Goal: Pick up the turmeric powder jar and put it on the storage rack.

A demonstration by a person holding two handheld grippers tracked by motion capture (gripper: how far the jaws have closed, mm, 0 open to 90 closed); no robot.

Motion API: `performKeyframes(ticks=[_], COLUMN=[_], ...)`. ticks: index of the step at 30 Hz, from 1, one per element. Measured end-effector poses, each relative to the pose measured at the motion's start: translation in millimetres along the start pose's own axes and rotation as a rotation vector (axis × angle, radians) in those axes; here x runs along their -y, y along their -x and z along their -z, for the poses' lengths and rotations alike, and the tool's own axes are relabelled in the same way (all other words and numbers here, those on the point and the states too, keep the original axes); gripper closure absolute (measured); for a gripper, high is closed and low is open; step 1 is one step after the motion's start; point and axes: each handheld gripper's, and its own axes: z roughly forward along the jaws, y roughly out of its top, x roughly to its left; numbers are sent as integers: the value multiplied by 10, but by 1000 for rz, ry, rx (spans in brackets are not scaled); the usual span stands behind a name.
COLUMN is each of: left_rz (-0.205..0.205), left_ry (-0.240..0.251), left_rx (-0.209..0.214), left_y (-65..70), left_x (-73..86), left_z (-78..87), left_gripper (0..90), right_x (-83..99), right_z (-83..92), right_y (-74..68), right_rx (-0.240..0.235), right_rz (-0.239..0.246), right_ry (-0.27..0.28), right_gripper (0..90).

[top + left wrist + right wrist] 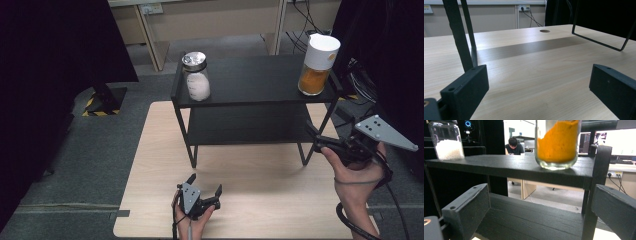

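The right gripper (320,140) stood at the right end of the black shelf (250,80), level with the gap between its two boards, and its jaws were spread wide with nothing between them. Up and just ahead of it, on the top board's right end, stood the jar of orange powder (317,64) with its white cap; in the right gripper view the jar's (557,143) glass base sat above the gap between the jaws, resting upright on the top board (511,167). Farther off to that gripper's left, at the other end of the same board, stood the jar of white grains (196,76) (metal-lidded, also upright).

The left gripper (204,186) lay low over the wooden table (150,150), near the person's edge, well short of the shelf. Its jaws were also wide apart and empty; its own view showed bare tabletop (536,75) ahead and a shelf leg (459,35) rising just beyond its left jaw.

I judged this to be the approach step: the right gripper was lining up on the orange jar, with no contact yet. The next move would seem to call for raising that gripper from below the top board to the height of the jar's glass body, then bringing it forward so the jaws stood on either side of the glass before closing, without knocking the board's edge or tipping the jar.
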Motion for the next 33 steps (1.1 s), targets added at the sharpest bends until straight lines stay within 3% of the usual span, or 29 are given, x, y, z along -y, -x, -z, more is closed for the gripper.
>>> performKeyframes(ticks=[33], left_rz=[-1], left_ry=[5], left_rx=[0], left_y=[1], left_x=[8], left_z=[2], left_gripper=[21], right_x=[411], right_z=[92], right_y=[-2], right_rx=[-30], right_rz=[-16], right_ry=[-15], right_gripper=[20])
